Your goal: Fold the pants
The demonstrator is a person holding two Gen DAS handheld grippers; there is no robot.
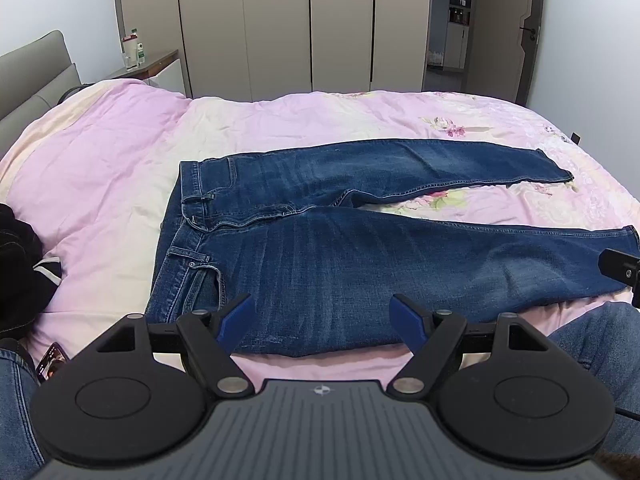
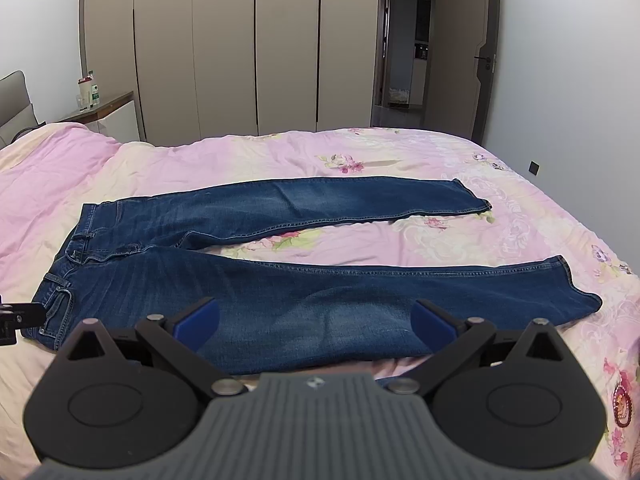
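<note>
Here, a pair of dark blue denim jeans (image 1: 320, 240) lies flat and unfolded on a pink floral quilt (image 1: 120, 152) covering the bed, waistband toward the headboard end, its 2 legs splayed apart toward the foot end. The nearer leg runs along the near edge of the bed. The left gripper (image 1: 322, 312) hovers above the thigh near the waistband, its 2 blue-padded jaws spread wide, pinching nothing. The right gripper (image 2: 316, 316) hangs over the nearer leg, closer to the hem, jaws likewise spread and empty. A beige panelled wardrobe (image 2: 240, 48) stands beyond the far edge, and a dark bundle of cloth (image 1: 20, 264) rests near the headboard end.
</note>
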